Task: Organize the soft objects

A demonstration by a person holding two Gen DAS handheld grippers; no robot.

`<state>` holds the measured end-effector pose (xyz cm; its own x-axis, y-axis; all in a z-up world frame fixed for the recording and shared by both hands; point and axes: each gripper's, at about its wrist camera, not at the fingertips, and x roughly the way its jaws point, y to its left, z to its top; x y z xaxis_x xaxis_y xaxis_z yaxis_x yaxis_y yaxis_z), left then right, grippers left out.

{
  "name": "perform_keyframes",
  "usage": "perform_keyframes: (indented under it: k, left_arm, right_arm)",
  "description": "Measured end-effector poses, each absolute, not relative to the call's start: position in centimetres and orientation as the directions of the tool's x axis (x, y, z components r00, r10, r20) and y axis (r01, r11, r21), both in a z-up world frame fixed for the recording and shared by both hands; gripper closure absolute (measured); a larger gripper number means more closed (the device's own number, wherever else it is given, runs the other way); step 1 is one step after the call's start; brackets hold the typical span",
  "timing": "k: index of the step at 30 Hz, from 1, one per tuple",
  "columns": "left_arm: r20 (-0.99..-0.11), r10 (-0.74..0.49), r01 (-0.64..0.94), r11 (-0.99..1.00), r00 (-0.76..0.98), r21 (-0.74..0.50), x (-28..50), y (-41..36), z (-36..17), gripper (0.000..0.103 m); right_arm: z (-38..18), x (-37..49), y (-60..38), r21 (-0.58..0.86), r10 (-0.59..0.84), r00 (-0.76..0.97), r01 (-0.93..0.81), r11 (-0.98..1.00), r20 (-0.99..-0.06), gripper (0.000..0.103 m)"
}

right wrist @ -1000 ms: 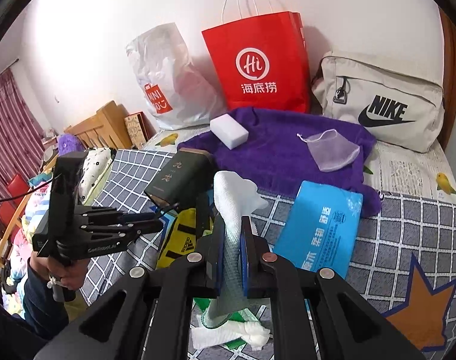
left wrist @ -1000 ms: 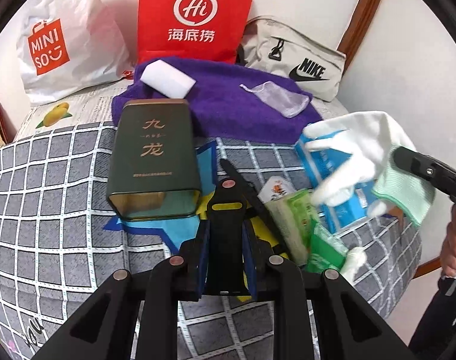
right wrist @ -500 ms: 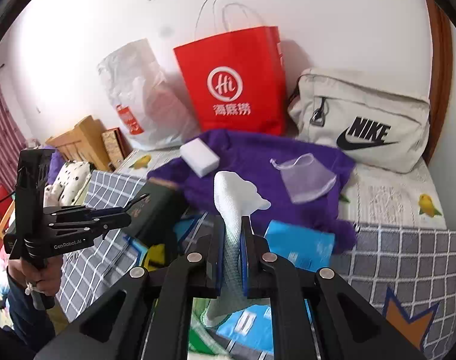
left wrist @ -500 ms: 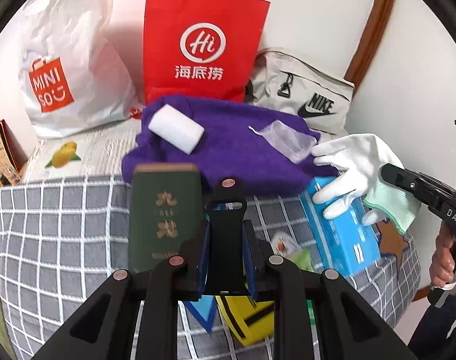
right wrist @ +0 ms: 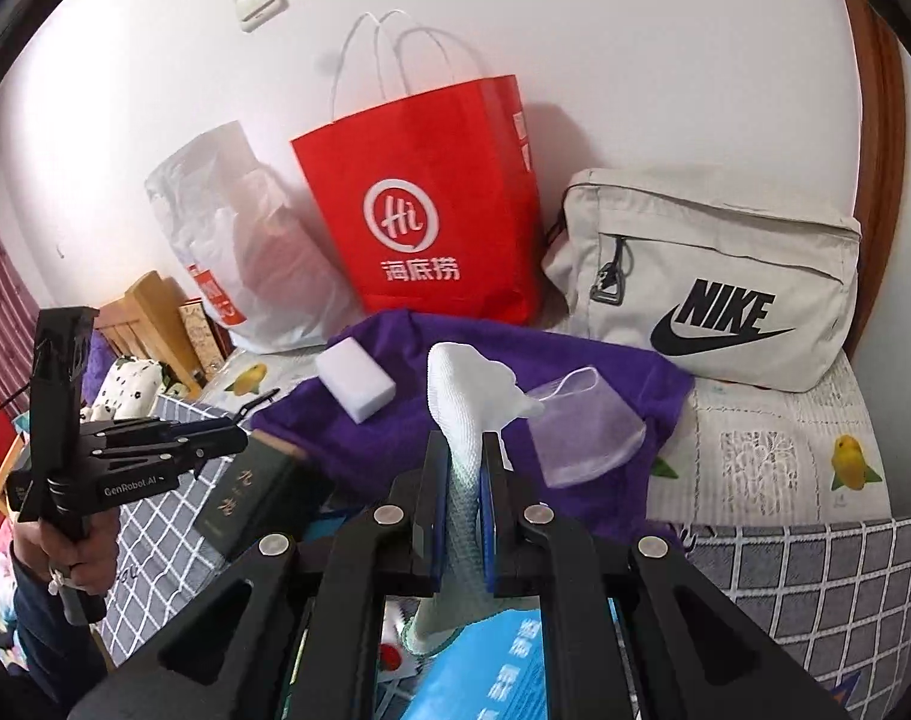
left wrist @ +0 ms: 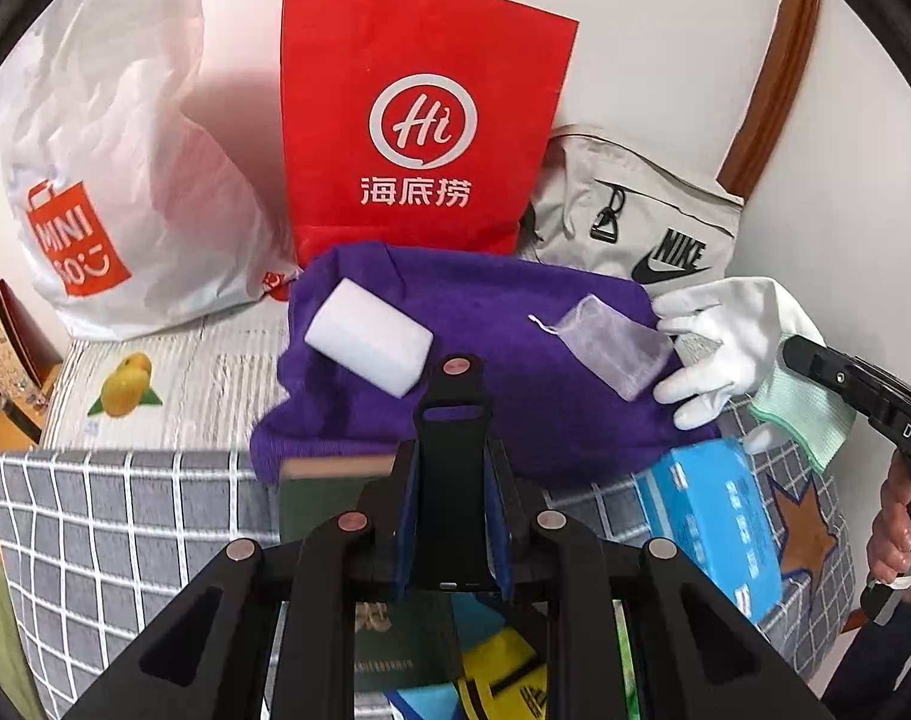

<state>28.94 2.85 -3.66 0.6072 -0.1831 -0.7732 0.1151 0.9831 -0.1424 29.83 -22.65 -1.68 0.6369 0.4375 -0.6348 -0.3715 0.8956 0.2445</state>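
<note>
My right gripper (right wrist: 462, 450) is shut on a white glove with a green cuff (right wrist: 464, 396) and holds it in the air over the right edge of the purple towel (right wrist: 485, 360); the glove also shows in the left wrist view (left wrist: 731, 348). On the towel lie a white sponge block (left wrist: 368, 345) and a sheer lilac pouch (left wrist: 617, 351). My left gripper (left wrist: 454, 372) is shut on a flat black piece (left wrist: 452, 480), held above the green tin (left wrist: 335, 492) near the towel's front edge.
A red paper bag (left wrist: 419, 120), a white Miniso bag (left wrist: 107, 180) and a beige Nike bag (right wrist: 713, 282) stand against the wall behind the towel. A blue tissue pack (left wrist: 713, 516) lies on the checked bedcover (left wrist: 125, 528). Wooden furniture stands at the left.
Both grippers have moved forward towards the towel and the wall. The glove has travelled from over the tissue pack to the towel's right edge, beside the pouch.
</note>
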Motion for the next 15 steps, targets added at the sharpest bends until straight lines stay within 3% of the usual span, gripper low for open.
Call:
perform_keyframes:
  k: [15]
  left_arm:
    - [-0.799, -0.213, 0.172, 0.975, 0.563, -0.139, 35.9, 1.1, -6.0, 0.083]
  right_arm:
    - [-5.0, 35.1, -22.5, 0.254, 0.409, 0.598, -0.329, 0.910, -0.690, 0.094]
